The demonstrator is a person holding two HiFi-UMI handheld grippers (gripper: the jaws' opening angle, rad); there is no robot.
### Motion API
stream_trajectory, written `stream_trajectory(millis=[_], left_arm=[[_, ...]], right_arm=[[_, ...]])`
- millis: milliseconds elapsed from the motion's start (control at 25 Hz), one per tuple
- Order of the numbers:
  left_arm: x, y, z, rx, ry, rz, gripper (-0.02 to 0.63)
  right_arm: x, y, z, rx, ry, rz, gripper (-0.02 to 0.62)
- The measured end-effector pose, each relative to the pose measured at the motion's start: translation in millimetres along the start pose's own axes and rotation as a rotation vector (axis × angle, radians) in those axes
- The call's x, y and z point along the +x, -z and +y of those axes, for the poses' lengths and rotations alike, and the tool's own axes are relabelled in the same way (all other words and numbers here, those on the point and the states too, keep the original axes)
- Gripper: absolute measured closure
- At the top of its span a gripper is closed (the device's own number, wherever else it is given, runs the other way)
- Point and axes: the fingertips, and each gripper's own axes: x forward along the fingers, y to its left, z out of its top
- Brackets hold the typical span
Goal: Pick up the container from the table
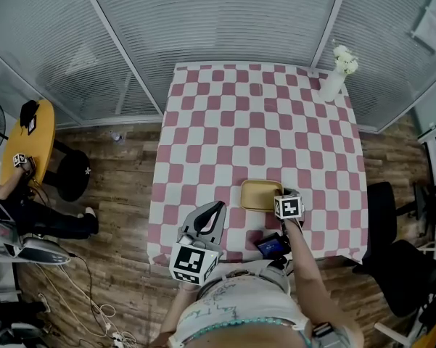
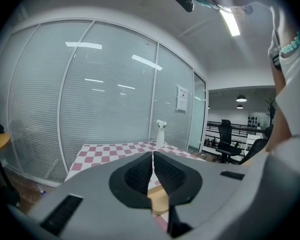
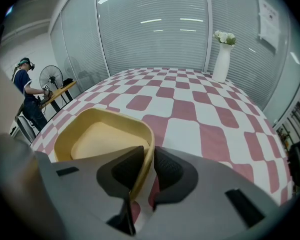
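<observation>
i've got the right gripper [image 3: 149,159] clamped on the container [image 1: 257,194]: in the right gripper view its right-hand wall runs up between the two dark pads, one pad inside the tray and one outside, both pressed on the rim. the container is a shallow yellow tray with rounded corners and nothing in it. it sits close to the near edge of the tabletop, a little right of the middle, over the red and white checked cloth [image 1: 225,107]. i can't tell whether its base is off the cloth.

my left gripper [image 2: 152,160] has its jaws closed tip to tip with nothing between them. from the head view it hangs over the near edge of the tabletop, just left of the container and not touching it, pointing across the table.

a white vase [image 1: 334,82] with pale flowers stands at the far right corner. a dark flat device [image 1: 273,246] lies at the near edge, just behind the right gripper. well off to the left, a person [image 3: 27,91] stands at a round yellow side table [image 1: 36,133].
</observation>
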Motion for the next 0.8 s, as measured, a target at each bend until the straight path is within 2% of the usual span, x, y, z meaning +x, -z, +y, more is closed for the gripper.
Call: stream_trajectory(millis=[400, 640, 800], left_arm=[[-0.7, 3.1, -3.0, 0.004, 0.015, 0.005, 0.586], [-1.7, 1.8, -5.4, 0.012, 0.027, 0.001, 0.586], [-1.8, 2.0, -7.2, 0.013, 0.036, 0.004, 0.586]], right_arm=[[0.1, 0.9, -0.8, 0.046, -0.005, -0.023, 0.544], [-1.5, -0.9, -2.8, 0.190, -0.044, -0.062, 0.567], [-2.8, -6.7, -3.3, 0.227, -0.045, -0.089, 0.577]])
